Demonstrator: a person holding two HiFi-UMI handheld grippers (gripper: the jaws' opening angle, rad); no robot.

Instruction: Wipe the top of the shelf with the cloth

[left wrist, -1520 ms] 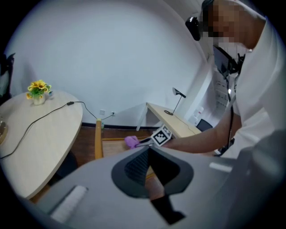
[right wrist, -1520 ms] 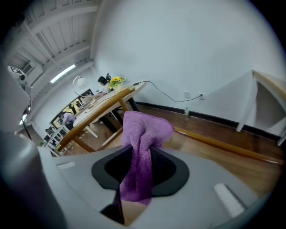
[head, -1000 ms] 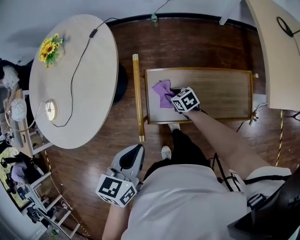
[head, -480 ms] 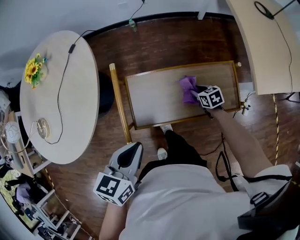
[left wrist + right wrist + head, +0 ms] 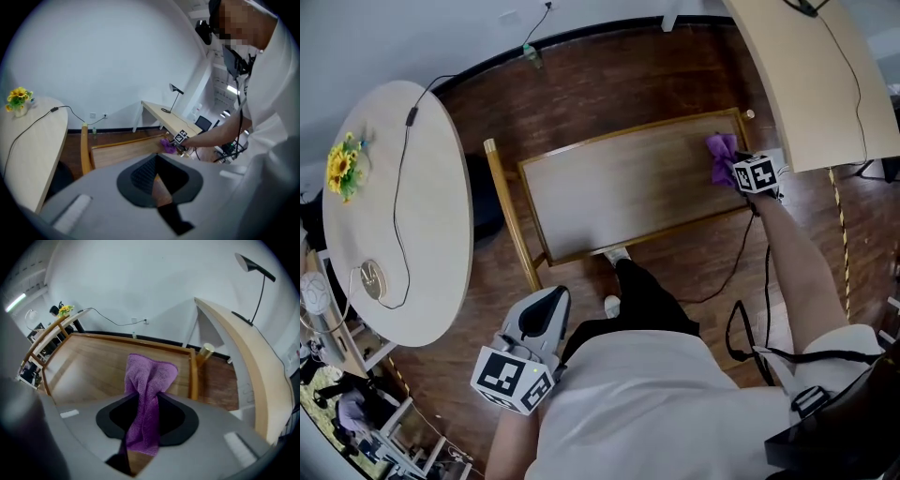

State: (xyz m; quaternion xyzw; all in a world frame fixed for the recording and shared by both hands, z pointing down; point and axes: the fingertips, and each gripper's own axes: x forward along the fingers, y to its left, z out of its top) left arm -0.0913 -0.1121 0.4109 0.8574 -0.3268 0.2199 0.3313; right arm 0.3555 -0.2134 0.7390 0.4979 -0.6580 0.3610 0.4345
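Right gripper [image 5: 739, 171] is out at the right end of the shelf [image 5: 619, 192], arm stretched long across the floor [image 5: 694, 272] to reach it. Its jaws are clamped on the cloth [image 5: 721, 153], and your right gripper view shows it plainly: the purple towelling is pinched in a bunch between the jaws, hanging down through the gap below them and fanning out in front. That free end lies on the wooden top, close to the far right corner, just short of the raised rail [image 5: 191, 373]. A brass knob [image 5: 206, 351] stands at that corner, just outside the rail. The rest of the top runs away to the left, bare wood with a pale sheen.

Left gripper [image 5: 546, 302] is down by your hip, over the dark floor and well apart from the shelf. Your left gripper view has the jaws drawn together with nothing between them, only a sliver of floor showing through, and the shelf sits in the distance beyond.

Off to your left is the round worktop [image 5: 441, 244], with sunflowers [image 5: 343, 167] at its far edge and a cable [image 5: 398, 206] trailing across it. A second worktop [image 5: 825, 84] sits beyond the shelf's right end.
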